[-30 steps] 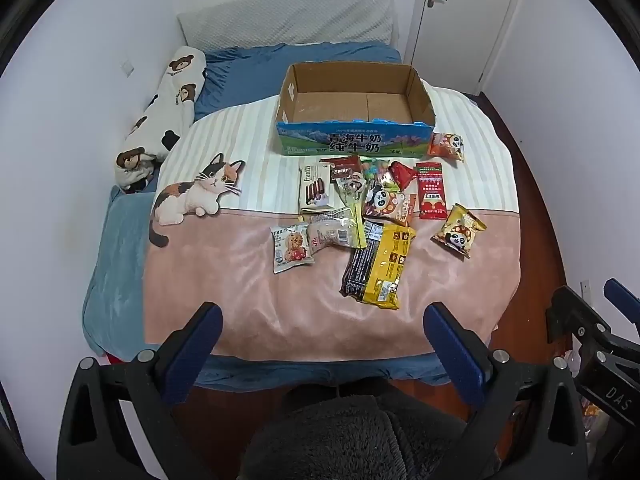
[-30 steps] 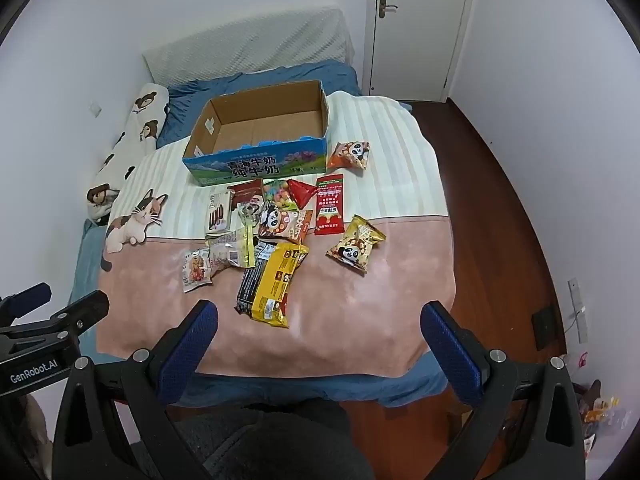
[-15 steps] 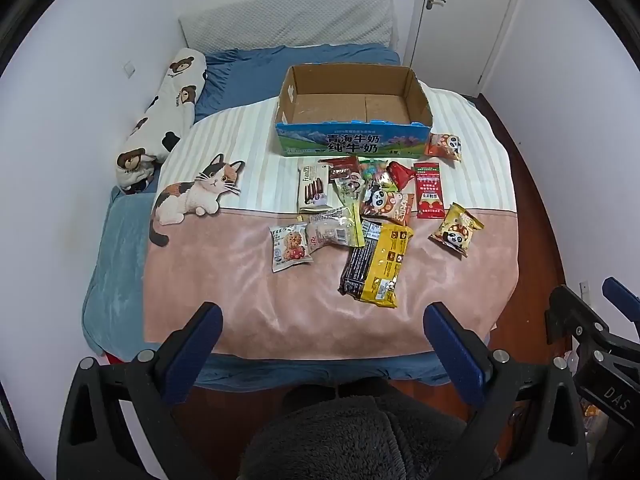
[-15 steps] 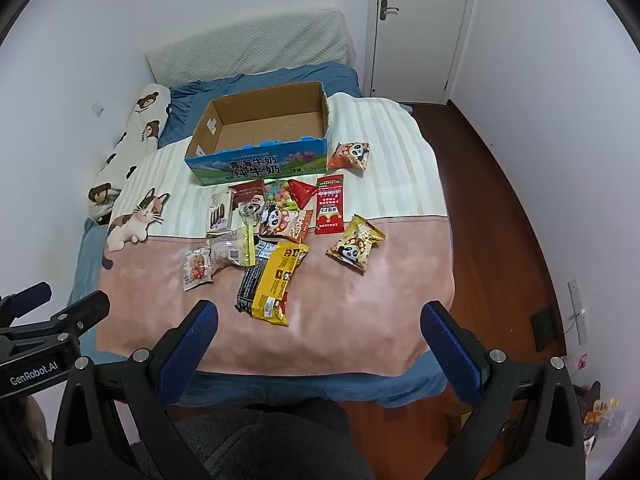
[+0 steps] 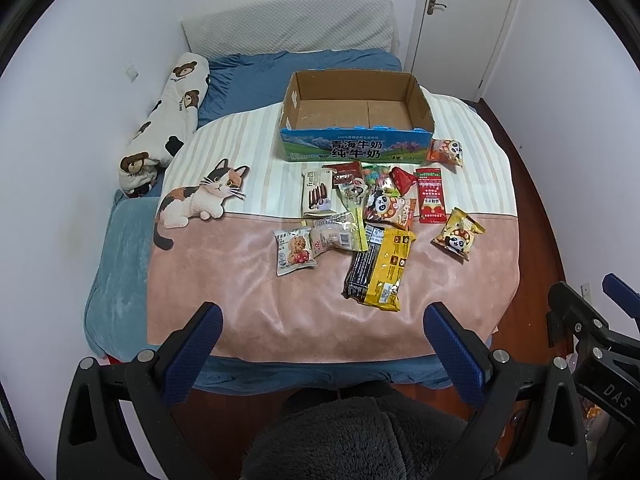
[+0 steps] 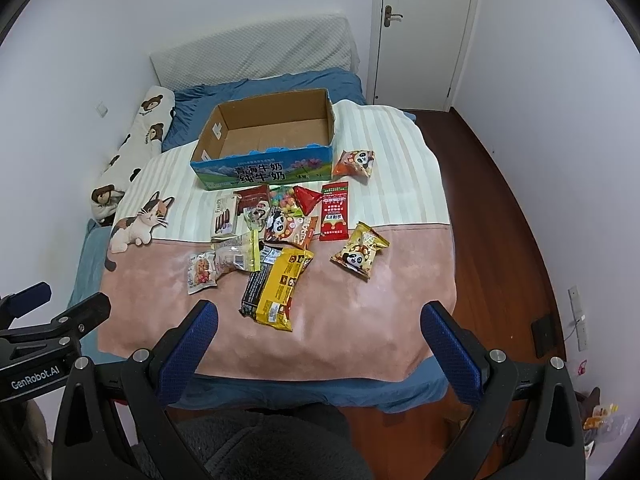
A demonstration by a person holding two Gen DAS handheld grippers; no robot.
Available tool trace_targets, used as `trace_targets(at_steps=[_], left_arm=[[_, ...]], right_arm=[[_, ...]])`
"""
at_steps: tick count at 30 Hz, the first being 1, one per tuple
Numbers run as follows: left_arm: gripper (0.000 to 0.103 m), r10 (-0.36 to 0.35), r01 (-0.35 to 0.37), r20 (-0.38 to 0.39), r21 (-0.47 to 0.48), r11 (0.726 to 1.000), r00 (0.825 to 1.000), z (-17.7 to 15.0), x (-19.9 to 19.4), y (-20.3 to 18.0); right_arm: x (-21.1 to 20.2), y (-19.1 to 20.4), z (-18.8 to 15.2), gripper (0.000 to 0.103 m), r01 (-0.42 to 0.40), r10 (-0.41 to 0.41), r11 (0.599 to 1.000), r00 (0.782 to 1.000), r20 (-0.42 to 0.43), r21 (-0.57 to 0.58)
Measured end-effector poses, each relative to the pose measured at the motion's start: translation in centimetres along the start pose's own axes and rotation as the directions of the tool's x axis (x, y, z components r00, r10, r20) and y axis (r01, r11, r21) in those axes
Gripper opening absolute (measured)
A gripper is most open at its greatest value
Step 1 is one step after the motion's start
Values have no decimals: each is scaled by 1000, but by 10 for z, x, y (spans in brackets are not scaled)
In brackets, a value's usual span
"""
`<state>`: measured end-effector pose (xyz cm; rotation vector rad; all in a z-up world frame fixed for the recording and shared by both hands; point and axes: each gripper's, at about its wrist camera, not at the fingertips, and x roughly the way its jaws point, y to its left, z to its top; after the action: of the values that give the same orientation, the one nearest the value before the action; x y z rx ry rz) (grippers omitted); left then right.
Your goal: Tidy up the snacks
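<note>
You hold the left gripper (image 5: 320, 344) & right gripper (image 6: 318, 342) spread wide, empty, off the bed's near edge, w/ snack packets (image 5: 376, 216) prob. dumped before the empty milk carton box (image 5: 358, 120) for easy loading.

A small bedroom with plain white walls (image 6: 540, 120) and dark reddish wood floor (image 6: 500, 208). A bed (image 5: 120, 272) in blue sheets fills the corner, covered by a pink and cream-striped blanket (image 5: 280, 300) bearing 1 printed cat. At the bed's head leans a white quilted headboard (image 5: 288, 32); right of it, 1 closed white door (image 6: 424, 28). A bear-print bolster (image 5: 168, 120) lies along the bed's left edge.
</note>
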<state>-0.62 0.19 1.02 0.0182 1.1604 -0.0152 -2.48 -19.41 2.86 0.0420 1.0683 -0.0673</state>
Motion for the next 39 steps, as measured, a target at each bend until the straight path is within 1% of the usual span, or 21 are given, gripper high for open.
trace_targets(at_steps=[6, 21, 39], left_arm=[[103, 1, -1, 4, -2, 1000, 1000, -1, 0, 0], [103, -1, 1, -1, 6, 1000, 1000, 4, 0, 2], [103, -3, 3, 0, 6, 1000, 1000, 3, 1, 2]], right_arm=[[-1, 2, 1, 103, 4, -3, 1000, 1000, 16, -2], [-1, 7, 4, 103, 5, -5, 1000, 1000, 20, 0], [-3, 7, 5, 103, 3, -3, 1000, 1000, 25, 0]])
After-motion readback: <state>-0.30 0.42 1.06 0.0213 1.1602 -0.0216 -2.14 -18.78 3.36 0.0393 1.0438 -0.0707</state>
